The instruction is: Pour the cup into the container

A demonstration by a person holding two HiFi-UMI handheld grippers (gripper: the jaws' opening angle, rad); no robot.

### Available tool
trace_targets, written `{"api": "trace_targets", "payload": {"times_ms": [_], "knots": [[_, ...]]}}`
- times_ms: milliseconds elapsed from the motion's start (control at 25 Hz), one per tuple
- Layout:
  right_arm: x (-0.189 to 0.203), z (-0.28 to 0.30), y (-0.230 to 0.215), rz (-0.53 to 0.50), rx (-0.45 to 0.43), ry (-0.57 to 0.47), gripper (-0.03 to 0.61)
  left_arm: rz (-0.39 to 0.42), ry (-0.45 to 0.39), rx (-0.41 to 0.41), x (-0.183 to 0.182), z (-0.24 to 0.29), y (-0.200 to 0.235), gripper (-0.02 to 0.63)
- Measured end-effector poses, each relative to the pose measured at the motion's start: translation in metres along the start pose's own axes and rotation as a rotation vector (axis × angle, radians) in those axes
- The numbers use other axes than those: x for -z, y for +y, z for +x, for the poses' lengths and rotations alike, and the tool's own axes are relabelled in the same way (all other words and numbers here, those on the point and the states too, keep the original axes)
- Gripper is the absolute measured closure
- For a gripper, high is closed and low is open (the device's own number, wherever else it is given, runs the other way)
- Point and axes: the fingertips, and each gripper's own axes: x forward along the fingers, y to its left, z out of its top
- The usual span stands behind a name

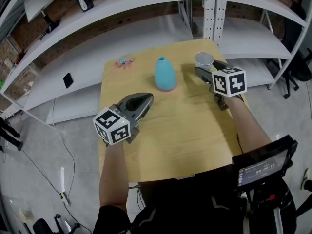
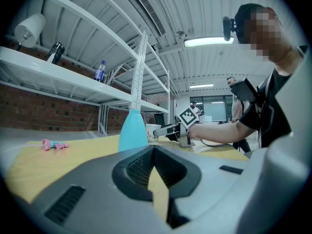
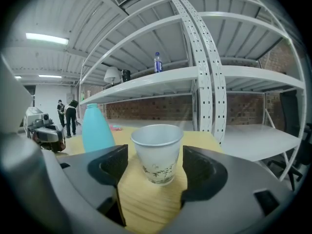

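**A:** Which hand is placed for the cup?

**B:** Not the left gripper (image 1: 146, 100). It sits nearest the person, over the near-left part of the table (image 1: 185, 140), jaws pressed together on nothing.

**A:** And the right gripper (image 3: 154, 155)?

**B:** Its jaws are spread wide, and the cup (image 1: 204, 59) stands straight ahead between them — a strip of table shows on either side, so the pads aren't pressing on it.

**A:** How does the cup stand?

**B:** Upright near the table's far right corner, mouth up, long axis vertical. The jaws flank its lower wall, roughly level. I'd judge that closing them where they are would take it squarely.

**A:** Then where does it go?

**B:** The blue container (image 1: 165, 73) stands upright to the cup's left, near it but apart. Its narrow opening is on top — so, by my reckoning, a short carry leftward and a careful tip. What the cup holds I can't tell.
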Motion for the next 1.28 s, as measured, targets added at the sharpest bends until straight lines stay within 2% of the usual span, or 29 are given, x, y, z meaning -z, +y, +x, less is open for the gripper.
{"api": "trace_targets", "payload": {"times_ms": [400, 600, 680, 720, 840, 920, 960, 1000, 1120, 1280], "knots": [[0.0, -0.028, 0.013, -0.023, -0.007, -0.035, 0.247, -0.011, 0.009, -0.037, 0.001, -0.001, 0.003, 0.622], [-0.003, -0.047, 0.024, -0.037, -0.029, -0.06, 0.249, -0.027, 0.002, -0.128, 0.0, -0.006, 0.007, 0.622], [-0.003, -0.06, 0.029, -0.026, -0.042, -0.069, 0.252, -0.027, 0.003, -0.117, 0.001, -0.006, -0.005, 0.621], [-0.003, -0.068, 0.032, -0.017, -0.049, -0.079, 0.271, -0.024, 0.004, -0.104, 0.0, -0.007, -0.014, 0.621], [-0.005, -0.097, 0.047, -0.003, -0.072, -0.125, 0.435, -0.022, 0.001, -0.125, -0.002, -0.013, -0.036, 0.621], [-0.004, -0.119, 0.06, -0.006, -0.087, -0.149, 0.502, -0.031, -0.023, -0.145, -0.005, -0.02, -0.054, 0.621], [-0.003, -0.13, 0.067, -0.01, -0.092, -0.158, 0.559, -0.041, -0.045, -0.14, -0.008, -0.024, -0.067, 0.621], [-0.001, -0.141, 0.073, -0.014, -0.097, -0.164, 0.577, -0.058, -0.07, -0.133, -0.012, -0.03, -0.082, 0.621], [0.012, -0.179, 0.097, -0.029, -0.128, -0.175, 0.577, -0.111, -0.127, -0.143, -0.02, -0.048, -0.132, 0.621], [0.024, -0.236, 0.125, -0.021, -0.147, -0.208, 0.577, -0.076, -0.148, -0.148, -0.03, -0.071, -0.202, 0.621]]}}
